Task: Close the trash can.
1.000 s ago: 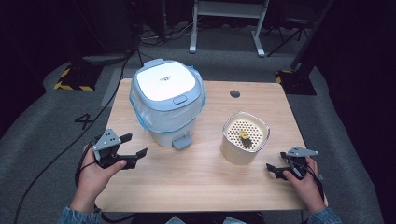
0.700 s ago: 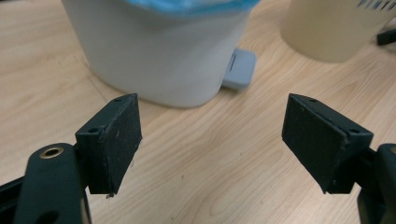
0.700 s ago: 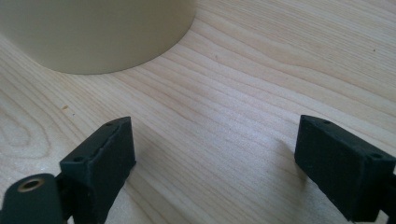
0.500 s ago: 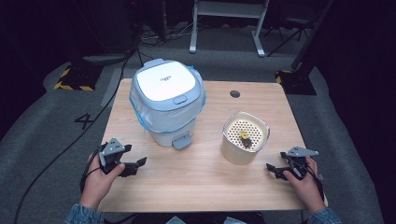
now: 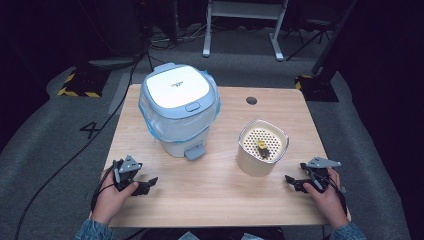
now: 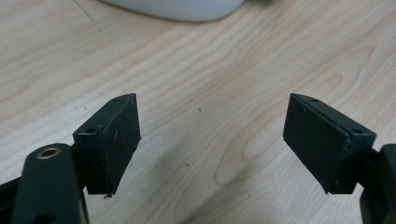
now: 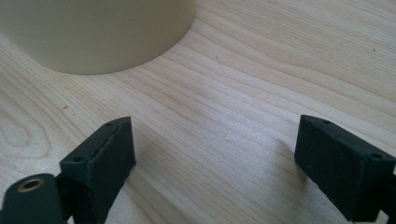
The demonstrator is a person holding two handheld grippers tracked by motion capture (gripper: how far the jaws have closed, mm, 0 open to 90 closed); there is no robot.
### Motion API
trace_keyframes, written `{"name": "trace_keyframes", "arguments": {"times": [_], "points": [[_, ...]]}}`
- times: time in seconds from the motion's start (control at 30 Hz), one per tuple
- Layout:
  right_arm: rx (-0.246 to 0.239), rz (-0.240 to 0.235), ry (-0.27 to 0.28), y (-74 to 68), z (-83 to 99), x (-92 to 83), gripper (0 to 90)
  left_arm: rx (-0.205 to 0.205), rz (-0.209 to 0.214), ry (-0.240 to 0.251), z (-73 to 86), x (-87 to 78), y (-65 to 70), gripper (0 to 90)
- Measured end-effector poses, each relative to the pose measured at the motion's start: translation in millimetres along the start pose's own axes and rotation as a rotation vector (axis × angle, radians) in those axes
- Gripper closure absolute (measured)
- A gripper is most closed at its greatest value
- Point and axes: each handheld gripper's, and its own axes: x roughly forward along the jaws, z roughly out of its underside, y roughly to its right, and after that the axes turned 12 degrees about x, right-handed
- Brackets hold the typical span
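Scene is set on a light wood-grain table [image 5: 220, 200], rectangular with rounded corners, with a dark round grommet hole [image 5: 251, 100] near the far edge. Grey carpeted floor [image 5: 60, 140] is seen all round; a "4" marking [image 5: 91, 129] is on it left of the table, and a yellow-black hazard-striped block [image 5: 76, 92] sits further back left. Black cables [image 5: 55, 170] are trailed across the floor on the left. A white metal stand's legs [image 5: 242, 30] are visible at the back; the rest of the room is dark.

Left to right:

- Left gripper [image 5: 145, 186] is held at the near-left table corner, low over the wood. Jaws are spread wide with nothing between them; bare grain is seen between the pads in the left gripper view [image 6: 212, 135].
- Pedal bin [image 5: 179, 114] is placed left of centre, towards the far side: white body, pale blue closed lid, blue liner folded over the rim, foot pedal [image 5: 195, 152] facing the person. Its base edge is seen at the top of the left gripper view [image 6: 173, 7].
- Cream cylindrical container [image 5: 261, 148] with a perforated top is stood right of centre, well apart from the bin; a small yellow-and-dark item [image 5: 262, 147] is lying on the perforations, too small to identify.
- Right gripper [image 5: 293, 181] is held at the near-right edge, just beside the container. Jaws are also wide, nothing gripped; the container's wall is seen ahead in the right gripper view [image 7: 93, 32].
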Motion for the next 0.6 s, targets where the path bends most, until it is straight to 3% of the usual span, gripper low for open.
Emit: {"name": "trace_keyframes", "arguments": {"times": [0.13, 0.17, 0.3, 0.4, 0.5, 0.6], "points": [[0.0, 0.0, 0.0, 0.0, 0.0, 0.0, 12.3, 0.018, 0.008, -0.044, 2.6, 5.8, 2.9, 18.2], [0.0, 0.0, 0.0, 0.0, 0.0, 0.0, 12.3, 0.007, 0.026, -0.076, 3.1, 8.1, 4.1, 18.1], [0.0, 0.0, 0.0, 0.0, 0.0, 0.0, 12.3, 0.027, 0.02, -0.102, 3.3, 11.3, 5.3, 16.0], [0.0, 0.0, 0.0, 0.0, 0.0, 0.0, 12.3, 0.021, 0.011, -0.094, 3.5, 12.2, 5.4, 15.5], [0.0, 0.0, 0.0, 0.0, 0.0, 0.0, 12.3, 0.026, 0.0, -0.039, 8.0, 17.4, 5.5, 8.6], [0.0, 0.0, 0.0, 0.0, 0.0, 0.0, 12.3, 0.025, -0.004, -0.042, 7.6, 17.8, 5.5, 8.1]]}}
